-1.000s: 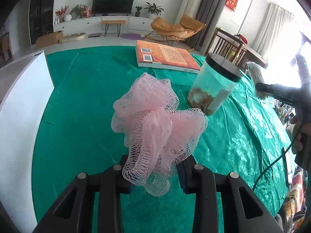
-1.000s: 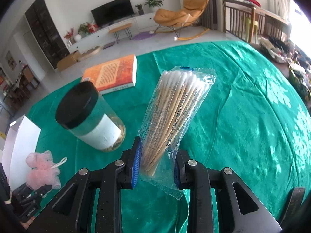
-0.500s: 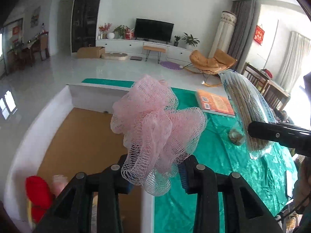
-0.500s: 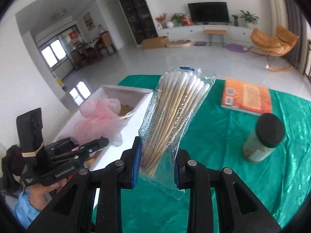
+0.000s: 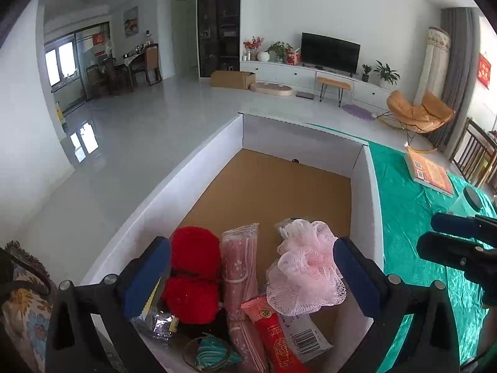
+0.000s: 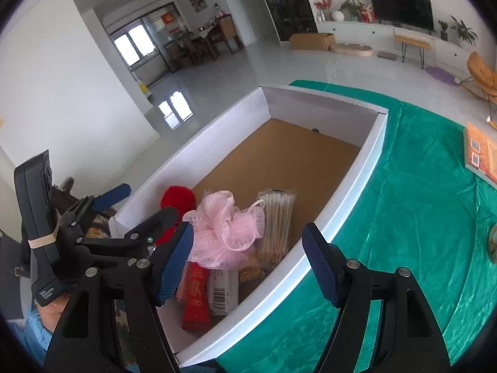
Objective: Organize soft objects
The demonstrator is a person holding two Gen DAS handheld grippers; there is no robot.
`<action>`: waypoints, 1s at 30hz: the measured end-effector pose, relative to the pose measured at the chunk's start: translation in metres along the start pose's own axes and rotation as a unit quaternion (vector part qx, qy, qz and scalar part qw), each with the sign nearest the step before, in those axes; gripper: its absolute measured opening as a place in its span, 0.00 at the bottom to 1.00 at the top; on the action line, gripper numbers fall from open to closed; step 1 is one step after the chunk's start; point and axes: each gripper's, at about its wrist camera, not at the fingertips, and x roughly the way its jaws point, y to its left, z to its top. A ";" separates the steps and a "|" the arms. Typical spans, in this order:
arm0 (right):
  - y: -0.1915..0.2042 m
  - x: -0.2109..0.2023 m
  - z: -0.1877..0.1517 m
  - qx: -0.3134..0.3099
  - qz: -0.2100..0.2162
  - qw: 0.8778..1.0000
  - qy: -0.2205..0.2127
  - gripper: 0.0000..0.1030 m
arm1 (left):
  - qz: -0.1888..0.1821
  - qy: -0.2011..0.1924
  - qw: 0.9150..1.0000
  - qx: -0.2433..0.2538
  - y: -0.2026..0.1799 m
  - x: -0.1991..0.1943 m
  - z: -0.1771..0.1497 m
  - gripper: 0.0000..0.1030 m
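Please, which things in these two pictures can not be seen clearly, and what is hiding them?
- Cotton swab pack: almost fully behind the pink mesh puff in the left wrist view.
- Jar: cut off by the frame edge in the right wrist view.
- Silver packet: partly behind the left gripper fingers.
- Red packet print: too small to read.

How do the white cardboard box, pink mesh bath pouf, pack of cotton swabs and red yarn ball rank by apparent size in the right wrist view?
1. White cardboard box, by far the largest.
2. Pink mesh bath pouf.
3. Pack of cotton swabs.
4. Red yarn ball, though it is partly hidden, so its rank against the swabs is unsure.
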 end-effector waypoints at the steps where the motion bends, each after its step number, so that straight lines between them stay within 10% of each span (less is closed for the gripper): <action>1: -0.001 -0.004 -0.002 -0.007 -0.010 1.000 -0.002 0.73 | 0.007 0.000 1.000 -0.012 0.002 -0.001 -0.001 1.00; 13: 0.018 -0.013 -0.014 -0.064 -0.053 0.997 -0.007 0.73 | 0.094 -0.001 0.996 -0.002 -0.005 -0.007 -0.007 1.00; 30: 0.033 -0.007 -0.019 -0.080 -0.079 0.994 0.014 0.73 | 0.104 -0.013 0.994 0.014 -0.014 -0.014 -0.014 1.00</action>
